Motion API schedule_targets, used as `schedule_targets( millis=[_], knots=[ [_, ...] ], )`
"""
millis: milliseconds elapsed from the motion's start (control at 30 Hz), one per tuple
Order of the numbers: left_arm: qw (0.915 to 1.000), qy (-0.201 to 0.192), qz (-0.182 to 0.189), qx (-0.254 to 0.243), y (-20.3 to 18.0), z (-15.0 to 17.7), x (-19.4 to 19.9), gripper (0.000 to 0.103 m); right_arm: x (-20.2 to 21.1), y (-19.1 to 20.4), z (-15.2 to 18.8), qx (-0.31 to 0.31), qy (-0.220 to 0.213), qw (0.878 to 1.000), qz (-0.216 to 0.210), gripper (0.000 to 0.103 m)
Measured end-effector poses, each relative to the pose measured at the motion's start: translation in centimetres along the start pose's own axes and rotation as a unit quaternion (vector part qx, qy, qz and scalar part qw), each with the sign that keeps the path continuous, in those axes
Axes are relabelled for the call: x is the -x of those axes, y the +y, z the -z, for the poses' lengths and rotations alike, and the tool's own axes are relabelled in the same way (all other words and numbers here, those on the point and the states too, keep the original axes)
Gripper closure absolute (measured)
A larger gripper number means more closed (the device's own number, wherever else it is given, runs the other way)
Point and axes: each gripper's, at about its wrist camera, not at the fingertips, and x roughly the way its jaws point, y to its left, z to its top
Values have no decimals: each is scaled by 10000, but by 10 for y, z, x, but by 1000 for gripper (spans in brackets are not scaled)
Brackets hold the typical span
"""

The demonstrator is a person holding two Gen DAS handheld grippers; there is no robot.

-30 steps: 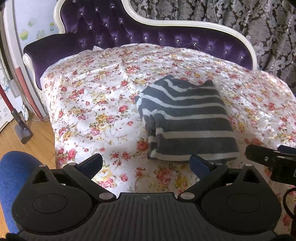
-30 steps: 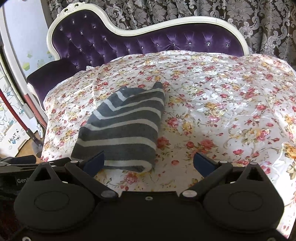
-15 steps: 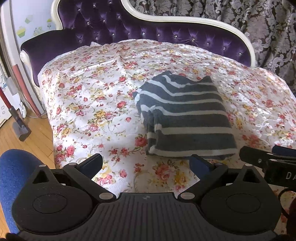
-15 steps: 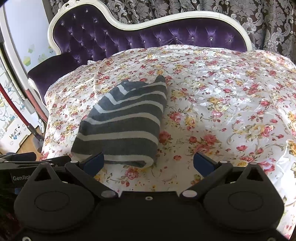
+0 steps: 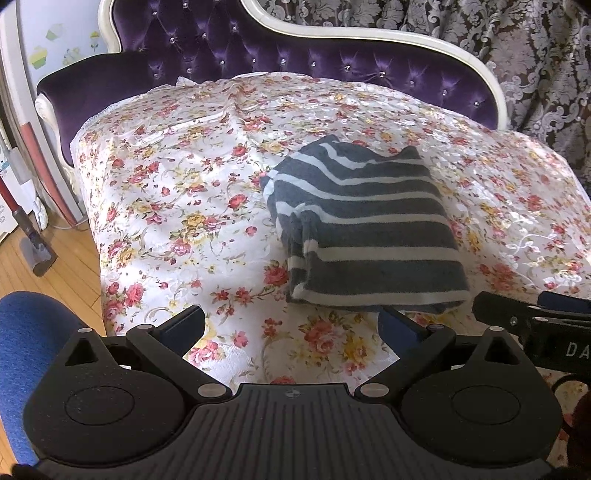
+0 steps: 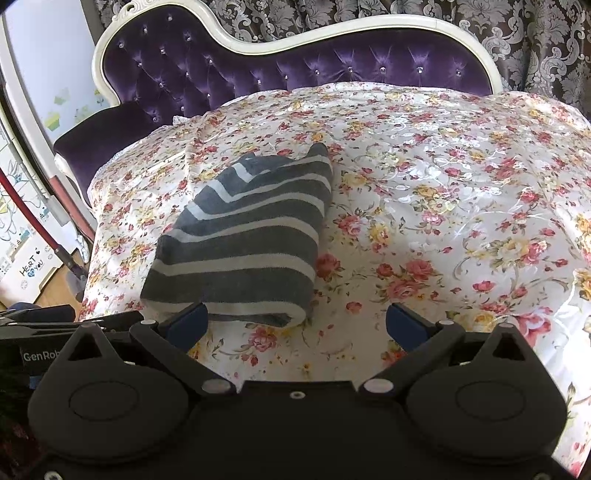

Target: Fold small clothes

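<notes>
A folded grey-and-white striped garment is seen lying on the floral cover of a purple tufted sofa. Just short of the garment's near edge, the left gripper and right gripper are held wide apart, with nothing gripped. Left of the garment, a blue chair and a red-handled vacuum are seen on the wooden floor. Patterned curtains hang behind.

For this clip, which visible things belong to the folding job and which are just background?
Job:
striped garment, folded, lying on the floral cover
left gripper, open, empty
right gripper, open, empty
floral cover, the work surface

Background:
purple sofa back
patterned curtain
blue chair
vacuum cleaner on the wood floor
</notes>
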Motion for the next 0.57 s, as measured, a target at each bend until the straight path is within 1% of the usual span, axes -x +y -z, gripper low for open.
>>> schedule_targets(
  millis=[567],
  knots=[
    [10000,13,14,-12,0,2,-2,2,-3,0,2,-81,74,9999,-61,1]
  ],
)
